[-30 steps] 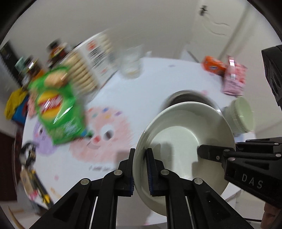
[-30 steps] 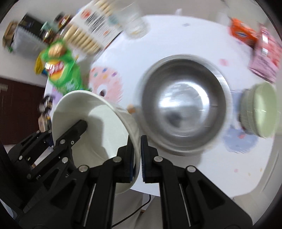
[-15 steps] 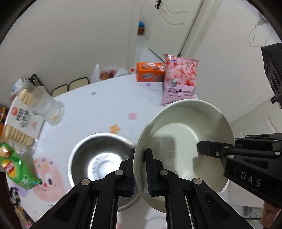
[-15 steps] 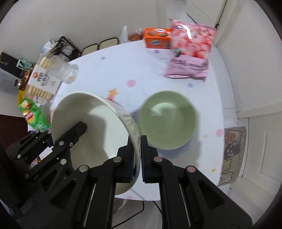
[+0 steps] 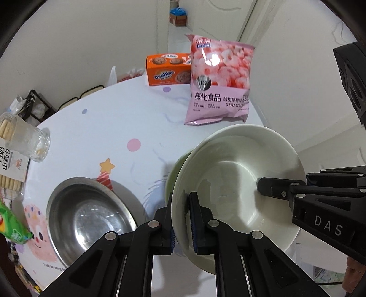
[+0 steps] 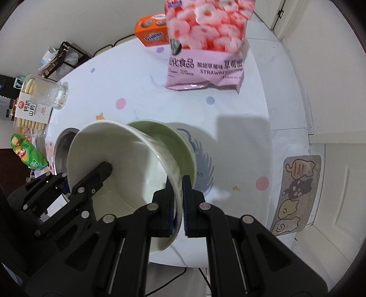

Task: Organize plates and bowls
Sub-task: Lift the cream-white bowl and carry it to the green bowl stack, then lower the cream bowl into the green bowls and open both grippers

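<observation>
I've got both tongs on one thing: the big white ceramic bowl [image 5: 238,182]. L gripper [image 5: 181,219] pinches its near rim, one pad inside, one outside; R gripper [image 6: 177,205] does the same on the opposite rim, w/ its black "DAS"-marked body showing at the right edge of the L view. The bowl hangs tilted over the pale green ceramic bowl [image 6: 173,146], which sits on the table under it. Can't tell if the two bowls touch. The round stainless steel bowl [image 5: 89,217] sits on the table just left of them, apart from both tongs.

Writing I can read: orange cardboard biscuit box [image 5: 168,72] says "Ovaltine". Pink puffed-snack bag [image 5: 218,84] stands beside it w/ Chinese text and "STRAWBER…" cut off. Clear plastic biscuit pack [image 6: 32,109] has a white label w/ Chinese characters; a clear drinking glass [image 6: 56,93] lies against it. Green crisp bag [image 6: 27,154] logo too small to read.

Surface: round white table [image 5: 114,128] w/ pastel dots, a star and cartoon prints. Room: cream walls, a white door [image 5: 217,20], a cartoon-cat floor mat [image 6: 295,196].
</observation>
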Demonstrator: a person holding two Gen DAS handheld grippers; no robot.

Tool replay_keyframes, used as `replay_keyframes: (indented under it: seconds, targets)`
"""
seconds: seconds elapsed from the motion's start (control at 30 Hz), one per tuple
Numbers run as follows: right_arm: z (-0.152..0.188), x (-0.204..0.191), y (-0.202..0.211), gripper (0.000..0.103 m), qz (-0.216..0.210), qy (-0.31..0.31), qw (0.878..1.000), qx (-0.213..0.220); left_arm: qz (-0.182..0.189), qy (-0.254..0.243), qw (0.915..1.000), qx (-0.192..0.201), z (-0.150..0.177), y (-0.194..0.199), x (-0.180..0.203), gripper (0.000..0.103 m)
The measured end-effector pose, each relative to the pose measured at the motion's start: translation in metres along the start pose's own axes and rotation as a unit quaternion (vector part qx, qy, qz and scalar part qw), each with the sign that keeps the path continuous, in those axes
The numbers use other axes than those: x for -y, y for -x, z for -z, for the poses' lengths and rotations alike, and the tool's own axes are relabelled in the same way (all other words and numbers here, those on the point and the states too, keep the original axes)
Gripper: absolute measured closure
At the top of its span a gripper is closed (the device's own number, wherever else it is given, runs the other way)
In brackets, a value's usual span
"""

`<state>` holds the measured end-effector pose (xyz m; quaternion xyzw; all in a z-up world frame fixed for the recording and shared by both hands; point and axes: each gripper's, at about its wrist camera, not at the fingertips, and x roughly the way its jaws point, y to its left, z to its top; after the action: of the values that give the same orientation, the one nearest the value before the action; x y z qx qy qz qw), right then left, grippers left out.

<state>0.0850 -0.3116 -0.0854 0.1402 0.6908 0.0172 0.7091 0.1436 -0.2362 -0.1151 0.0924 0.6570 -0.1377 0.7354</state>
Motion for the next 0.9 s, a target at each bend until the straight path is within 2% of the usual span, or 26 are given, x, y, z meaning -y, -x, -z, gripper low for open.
replay_keyframes:
  seconds: [0.3,0.6,0.73,0.8,0.9]
  targets:
    - [-0.006,0.006,-0.018,0.095,-0.013,0.006,1.000,-0.013,-0.012,0.020,0.9997,-0.006,0.000,-0.018,-0.001,0.093]
    - [-0.009,0.011,-0.026,0.092,-0.036,-0.003,0.999,-0.033,0.009,0.044,0.9989,-0.010,-0.002,-0.022,-0.007,0.090]
    - [-0.010,0.012,-0.028,0.073,-0.068,-0.020,0.997,-0.043,0.013,0.053,0.9982,-0.023,-0.005,-0.023,-0.005,0.084]
    - [-0.010,0.014,-0.027,0.073,-0.073,-0.024,0.996,-0.044,0.013,0.056,0.9981,-0.025,-0.006,-0.022,-0.005,0.082]
    - [-0.011,0.016,-0.024,0.066,-0.092,-0.028,0.994,-0.048,0.021,0.063,0.9975,-0.024,-0.005,-0.020,-0.007,0.080]
